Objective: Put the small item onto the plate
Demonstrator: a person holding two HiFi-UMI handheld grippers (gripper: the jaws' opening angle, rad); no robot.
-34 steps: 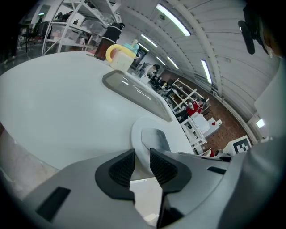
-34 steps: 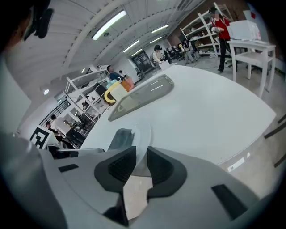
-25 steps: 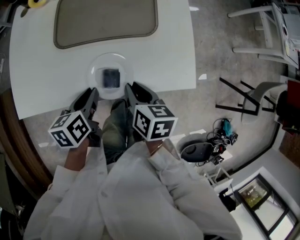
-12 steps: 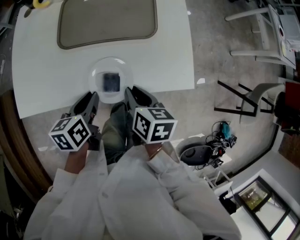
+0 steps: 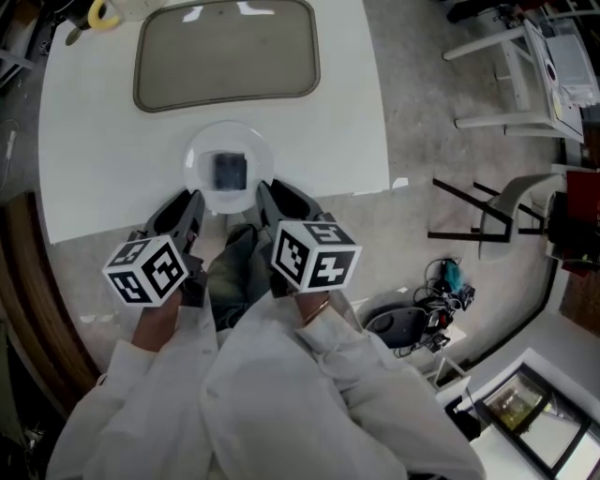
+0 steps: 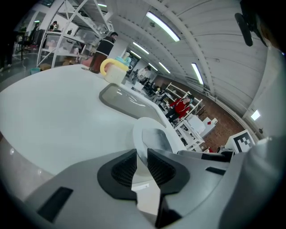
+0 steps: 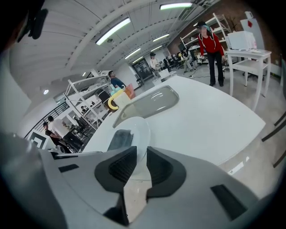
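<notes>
A clear glass plate (image 5: pixel 195 161) sits near the front edge of the white table (image 5: pixel 94 159). A small dark square item (image 5: pixel 229 171) lies flat in its middle. Both grippers hover just in front of the table edge, pointing at the plate. My left gripper (image 5: pixel 186 201) is at its lower left and my right gripper (image 5: pixel 275 192) at its lower right. In the left gripper view the jaws (image 6: pixel 141 157) stand a narrow gap apart with nothing between them, the plate (image 6: pixel 142 127) and item (image 6: pixel 157 137) beyond. The right gripper (image 7: pixel 141 159) looks the same, facing the plate (image 7: pixel 142 127) and item (image 7: pixel 119 138).
A grey rounded tray (image 5: pixel 227 52) lies at the back of the table, with a yellow-handled thing (image 5: pixel 99 13) at the far left corner. The person's knees (image 5: pixel 234 267) are under the table edge. Chairs (image 5: pixel 497 202) and cabling (image 5: pixel 441 281) stand on the floor to the right.
The head view has drifted, so the table and plate sit slightly lower and further right in the picture. Both grippers keep their place by the plate; the item stays on it.
</notes>
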